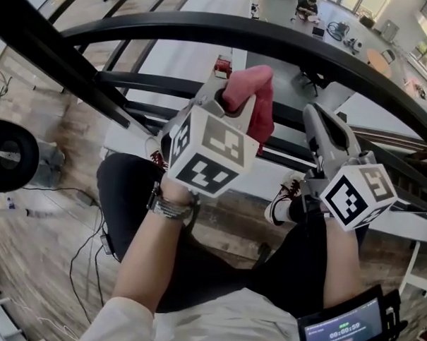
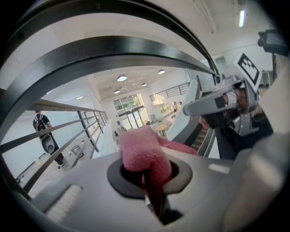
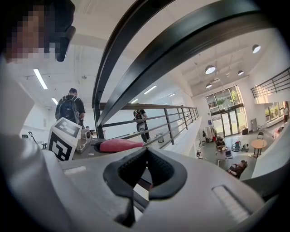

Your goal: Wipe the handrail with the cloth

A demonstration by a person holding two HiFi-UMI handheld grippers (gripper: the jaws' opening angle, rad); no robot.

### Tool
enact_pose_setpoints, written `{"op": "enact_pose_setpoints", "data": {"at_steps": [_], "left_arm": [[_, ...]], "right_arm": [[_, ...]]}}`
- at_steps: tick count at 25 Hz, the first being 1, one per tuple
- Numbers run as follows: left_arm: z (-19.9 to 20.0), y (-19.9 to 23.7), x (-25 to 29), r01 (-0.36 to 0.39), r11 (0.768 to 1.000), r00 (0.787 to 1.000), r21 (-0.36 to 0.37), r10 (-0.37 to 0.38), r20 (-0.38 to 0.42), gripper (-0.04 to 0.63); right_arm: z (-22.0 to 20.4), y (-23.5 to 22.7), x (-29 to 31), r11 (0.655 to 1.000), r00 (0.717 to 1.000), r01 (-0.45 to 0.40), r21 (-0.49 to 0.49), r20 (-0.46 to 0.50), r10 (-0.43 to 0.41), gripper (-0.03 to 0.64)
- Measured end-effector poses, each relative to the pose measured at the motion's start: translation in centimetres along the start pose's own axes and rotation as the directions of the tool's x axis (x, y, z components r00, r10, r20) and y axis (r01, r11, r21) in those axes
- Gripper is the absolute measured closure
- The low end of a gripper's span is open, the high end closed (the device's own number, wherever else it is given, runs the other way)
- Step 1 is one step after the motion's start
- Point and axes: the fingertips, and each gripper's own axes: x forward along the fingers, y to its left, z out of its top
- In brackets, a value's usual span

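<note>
In the head view my left gripper is shut on a pink cloth, which bulges over the jaw tips and hangs down their right side. It sits just below the black curved handrail, and I cannot tell whether the cloth touches the rail. The left gripper view shows the cloth pinched between the jaws, with the handrail arching overhead. My right gripper is to the right, shut and holding nothing. In the right gripper view the closed jaws sit under the handrail, and the cloth lies at the left.
Thinner black rails run below the handrail. Beyond them is a drop to a lower floor with chairs and people. My legs and a shoe are beneath the grippers. People stand along a far railing. A screen is strapped to my right forearm.
</note>
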Motion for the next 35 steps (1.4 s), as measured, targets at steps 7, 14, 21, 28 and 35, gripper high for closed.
{"op": "enact_pose_setpoints", "data": {"at_steps": [7,14,21,28,35], "left_arm": [[-0.7,1.0,-0.7,-0.031,0.999,0.999,-0.025,0.031,-0.007,0.565],[-2.3,3.5,-2.0,-0.074,0.995,0.997,-0.063,0.074,-0.004,0.566],[-2.6,5.5,-2.3,-0.109,0.99,0.994,-0.085,0.109,-0.001,0.566],[-3.5,7.1,-3.1,-0.137,0.982,0.99,-0.129,0.139,0.006,0.566],[-4.3,8.2,-3.9,-0.162,0.976,0.986,-0.144,0.165,0.011,0.566]], "right_arm": [[0.3,1.6,0.1,0.999,1.0,-0.018,-0.035,0.007,0.018,0.615],[0.2,3.0,1.3,0.999,1.0,-0.007,-0.049,-0.01,0.007,0.614],[0.0,3.8,2.8,0.994,0.999,-0.011,-0.111,-0.035,0.007,0.615],[-0.5,4.9,3.8,0.992,0.998,-0.036,-0.119,-0.055,0.029,0.615],[-0.7,5.9,4.2,0.993,0.997,-0.058,-0.107,-0.057,0.052,0.615]]}}
